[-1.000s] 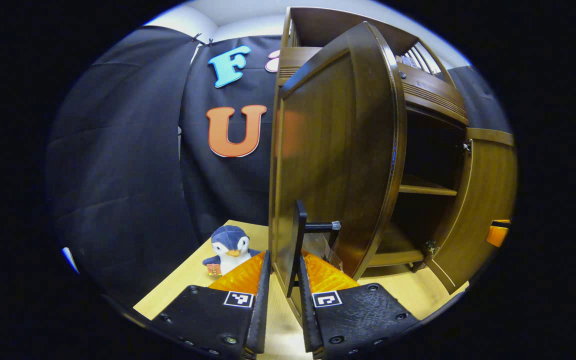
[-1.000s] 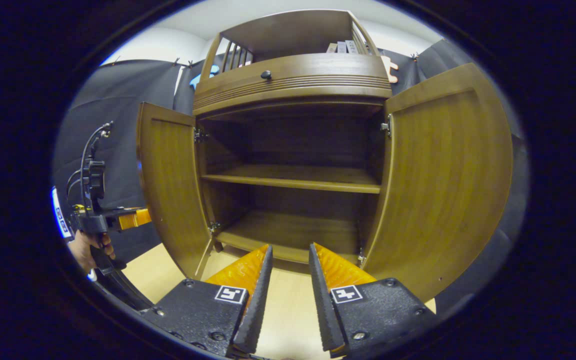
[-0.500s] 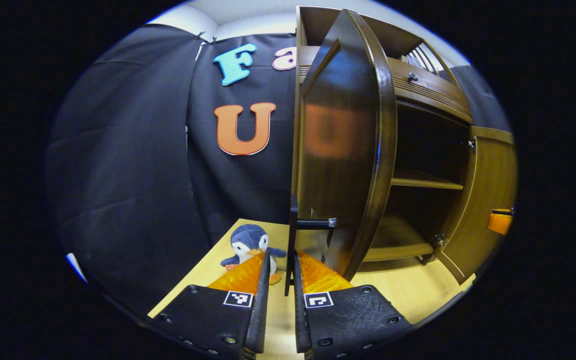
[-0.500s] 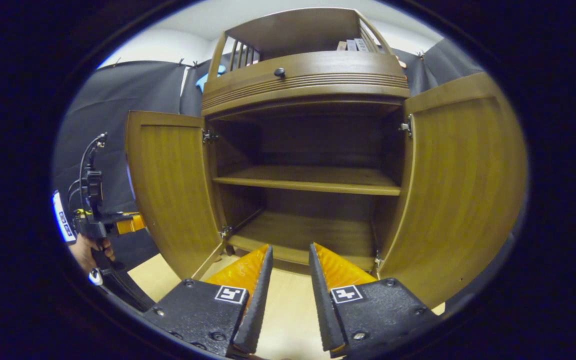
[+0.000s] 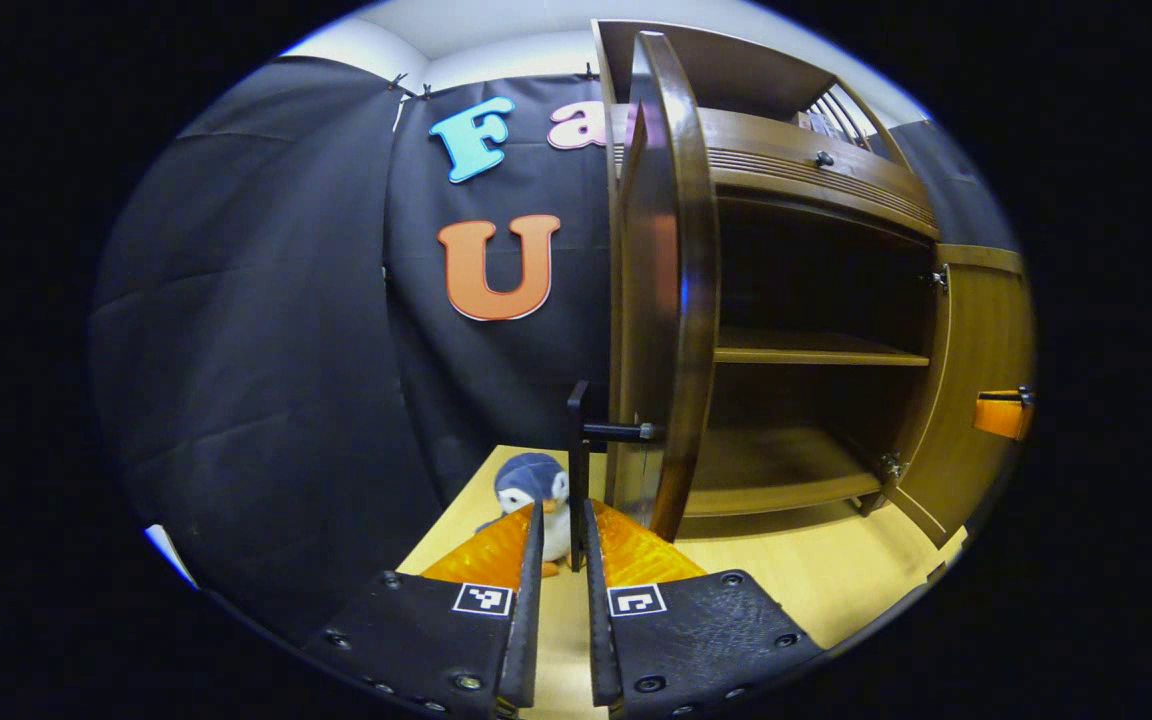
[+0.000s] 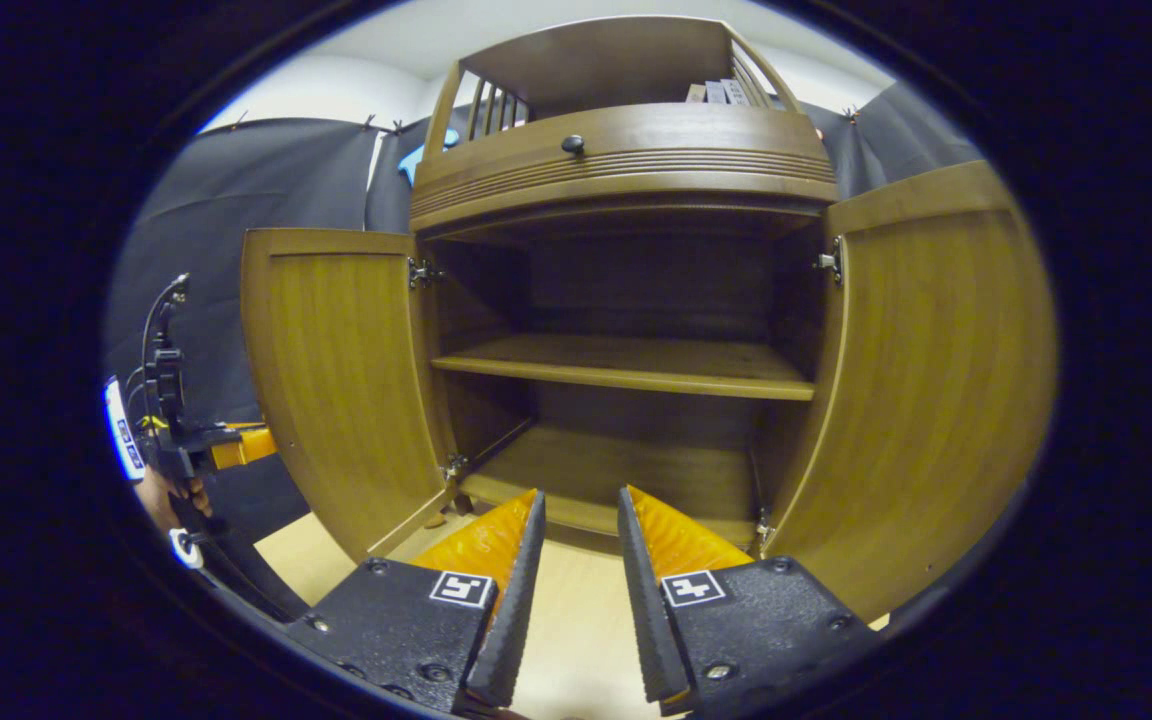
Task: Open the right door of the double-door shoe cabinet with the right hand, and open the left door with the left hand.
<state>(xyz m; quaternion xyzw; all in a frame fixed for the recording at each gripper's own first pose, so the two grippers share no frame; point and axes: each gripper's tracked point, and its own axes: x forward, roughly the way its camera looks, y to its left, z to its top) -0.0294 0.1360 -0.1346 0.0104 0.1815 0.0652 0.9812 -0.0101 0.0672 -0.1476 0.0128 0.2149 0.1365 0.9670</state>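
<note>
Two bare wooden shelves (image 6: 626, 365) fill my cabinet (image 6: 626, 160); left gripper (image 5: 558, 560) clamps the bar handle (image 5: 579, 470), right gripper (image 6: 570, 560) fingers apart.

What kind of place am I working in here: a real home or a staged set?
Most likely a staged recording booth, not a lived-in home. Black cloth hangs as walls behind the dark brown wooden double-door shoe cabinet, its shelves are bare, and a small blue-and-white plush penguin sits on the pale wooden floor.

Black cloth wall (image 5: 266, 330) hung ahead and left of the claw, clipped up under a white ceiling (image 5: 496, 30); pale wooden floor (image 5: 816, 580) beneath.
</note>
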